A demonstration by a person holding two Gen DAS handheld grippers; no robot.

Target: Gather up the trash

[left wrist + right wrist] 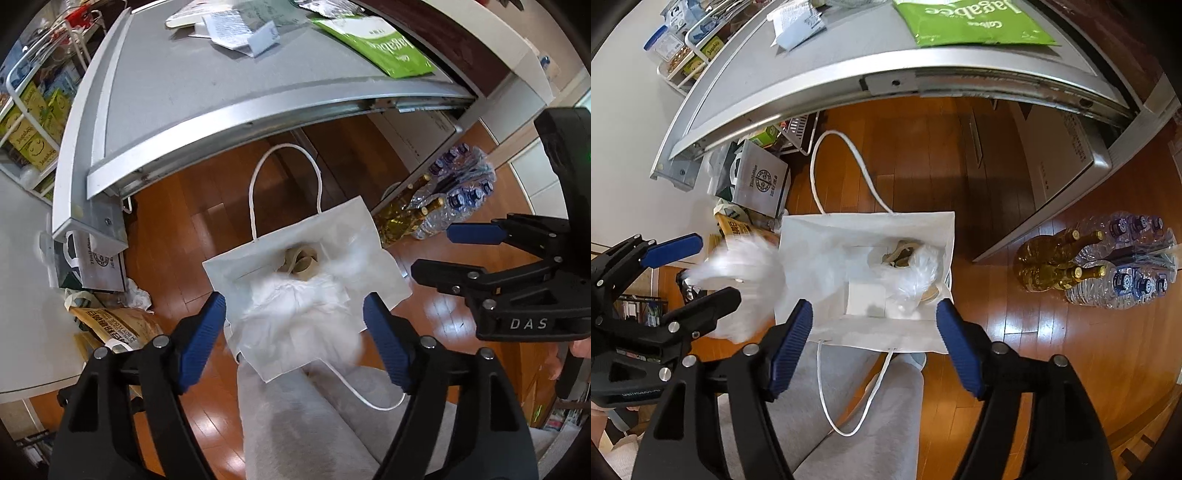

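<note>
trash, a white crumpled plastic sheet [295, 314], falls between your open left tongs [295, 332] into the paper bag [229, 273] at frame centre; right tongs [875, 339] open, empty, just above its rim.

Bright, even indoor light – soft glare patches shine on the wooden floor [177, 206]. Heavy fisheye bending curves the desk [849, 66] edge, with dark vignette corners. The white plastic trash [742, 284] smears with motion blur; elsewhere focus stays sharp.

- White paper bag [827, 236] stands open on the floor, rope handles splayed.
- Crumpled clear plastic [916, 269] inside, seemingly over brownish scraps.
- Blurred white wrapper [295, 314] at its mouth.
</note>
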